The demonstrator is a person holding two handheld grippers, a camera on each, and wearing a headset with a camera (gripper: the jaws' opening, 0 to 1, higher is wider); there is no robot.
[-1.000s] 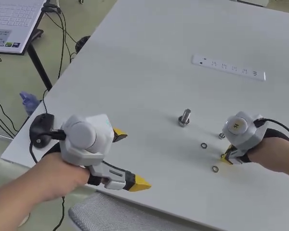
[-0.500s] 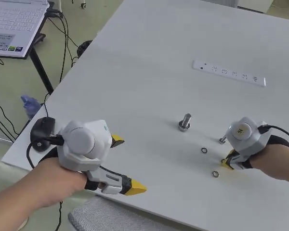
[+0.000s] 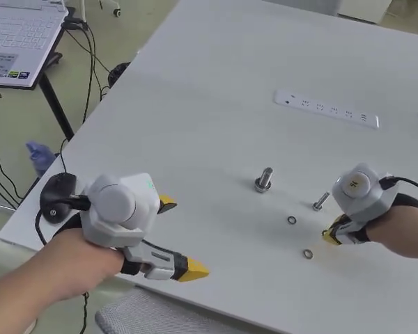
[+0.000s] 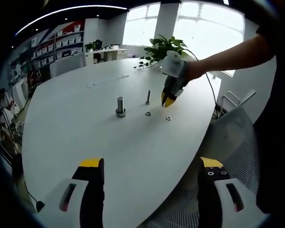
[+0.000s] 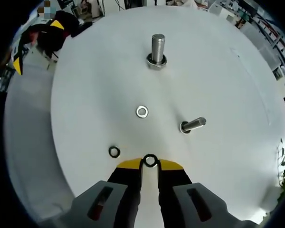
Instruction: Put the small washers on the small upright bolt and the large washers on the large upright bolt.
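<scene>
The large upright bolt [image 3: 264,180] [image 5: 157,50] [image 4: 120,106] stands mid-table, with the small bolt [image 3: 320,202] [image 5: 192,125] [image 4: 147,97] to its right. Two washers lie loose on the white table: one [image 3: 291,220] [image 5: 142,112] between the bolts, one [image 3: 307,254] [image 5: 114,151] nearer the front. My right gripper [image 3: 332,236] [image 5: 150,164] [image 4: 168,100] sits low, right of these, its jaws pinched on a third washer [image 5: 150,160] at their tips. My left gripper [image 3: 181,236] [image 4: 152,166] hovers open over the table's front left, holding nothing.
A white power strip [image 3: 327,109] lies at the back of the table [image 3: 195,104]. A laptop [image 3: 14,35] on a stand and loose cables [image 3: 90,62] are off the left edge. A grey chair back [image 3: 146,316] sits below the front edge.
My right gripper has drawn slightly right, uncovering the small bolt. The left gripper has hardly moved; the head camera has shifted a little.
</scene>
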